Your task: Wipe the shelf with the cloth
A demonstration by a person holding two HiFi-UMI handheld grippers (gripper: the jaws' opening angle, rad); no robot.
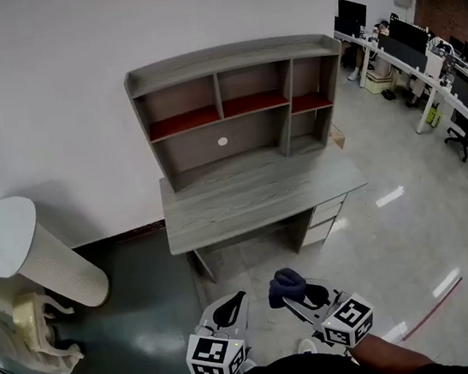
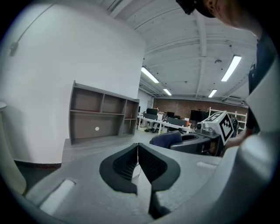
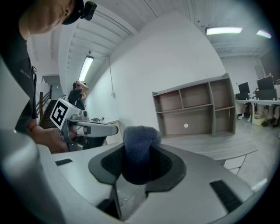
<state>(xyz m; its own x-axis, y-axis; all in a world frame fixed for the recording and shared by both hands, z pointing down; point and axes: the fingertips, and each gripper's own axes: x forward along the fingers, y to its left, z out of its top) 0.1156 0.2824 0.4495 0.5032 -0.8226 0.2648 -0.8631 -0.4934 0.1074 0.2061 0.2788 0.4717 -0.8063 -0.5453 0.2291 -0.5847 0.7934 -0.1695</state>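
Note:
The grey shelf unit point(image 1: 231, 104) stands on a grey desk point(image 1: 257, 196) against the white wall, with several open compartments. It also shows in the left gripper view point(image 2: 103, 116) and the right gripper view point(image 3: 194, 109). Both grippers are held low in front of me, well short of the desk. My right gripper point(image 1: 297, 296) is shut on a dark blue cloth point(image 3: 138, 151), which bulges out between its jaws point(image 1: 284, 287). My left gripper point(image 1: 227, 311) is shut with nothing in it, its jaws touching point(image 2: 138, 164).
A white round table point(image 1: 9, 248) and a pale animal-shaped stool point(image 1: 38, 330) stand at the left. Office desks with monitors and a chair point(image 1: 460, 133) fill the far right. A red line point(image 1: 432, 308) marks the glossy floor. Another person point(image 3: 78, 94) stands behind.

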